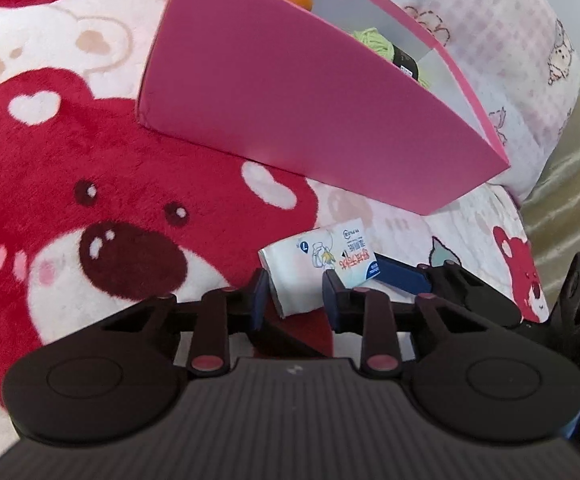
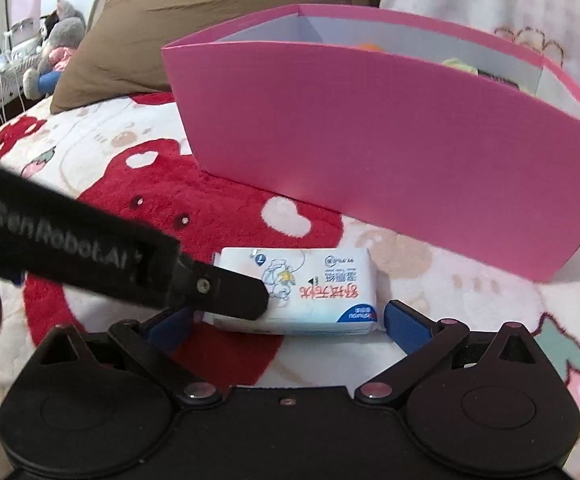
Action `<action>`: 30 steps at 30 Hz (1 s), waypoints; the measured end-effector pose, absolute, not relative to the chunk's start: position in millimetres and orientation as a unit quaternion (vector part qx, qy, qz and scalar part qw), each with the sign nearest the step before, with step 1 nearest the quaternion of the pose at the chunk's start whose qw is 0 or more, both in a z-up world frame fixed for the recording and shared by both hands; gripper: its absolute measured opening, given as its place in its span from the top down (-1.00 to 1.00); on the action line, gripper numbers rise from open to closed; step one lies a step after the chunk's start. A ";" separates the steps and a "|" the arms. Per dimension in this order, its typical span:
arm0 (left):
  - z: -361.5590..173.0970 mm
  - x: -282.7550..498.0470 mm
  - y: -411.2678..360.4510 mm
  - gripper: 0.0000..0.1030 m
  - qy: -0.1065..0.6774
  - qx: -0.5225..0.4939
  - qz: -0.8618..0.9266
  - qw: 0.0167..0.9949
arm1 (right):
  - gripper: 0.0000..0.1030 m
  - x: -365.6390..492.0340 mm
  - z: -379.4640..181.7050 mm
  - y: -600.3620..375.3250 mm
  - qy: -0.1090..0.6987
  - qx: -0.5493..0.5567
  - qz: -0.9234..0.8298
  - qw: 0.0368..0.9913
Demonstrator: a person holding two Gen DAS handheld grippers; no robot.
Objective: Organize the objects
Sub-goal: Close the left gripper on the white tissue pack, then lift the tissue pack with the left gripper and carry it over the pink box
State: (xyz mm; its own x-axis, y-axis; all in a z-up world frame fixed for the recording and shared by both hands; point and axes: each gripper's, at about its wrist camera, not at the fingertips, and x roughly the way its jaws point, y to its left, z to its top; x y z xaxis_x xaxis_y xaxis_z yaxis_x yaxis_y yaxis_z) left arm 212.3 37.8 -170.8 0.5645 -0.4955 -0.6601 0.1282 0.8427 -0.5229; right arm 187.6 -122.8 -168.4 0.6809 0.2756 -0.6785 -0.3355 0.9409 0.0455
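Tissue pack (image 2: 298, 292) lies on the blanket (image 2: 217, 208) before the pink box (image 2: 370, 136). Right claw (image 2: 285, 324) spread, straddling it; left claw (image 1: 294, 294) apparently released, steadying one end.

The left gripper (image 1: 296, 294) fills the lower part of its own view: a matte black body with a ribbed top plate, two round black housings with embossed circles, and black linkage arms pinned with dull pink-red caps. Its fingers (image 1: 258, 294) carry dark blue pads.

The right gripper (image 2: 290, 322) has the same build: black rounded housings, silvery-pink pivot pins, triangular cut-outs in the links and bright blue finger pads (image 2: 404, 330). In the right view's left part, the left gripper's black side shows grey lettering "GenRobot.AI" and a small screw.
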 end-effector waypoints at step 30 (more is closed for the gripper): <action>-120.4 182.6 36.6 0.45 0.480 -0.147 -0.161 0.850 | -0.70 151.7 -134.0 -108.1 0.376 0.001 0.137 0.916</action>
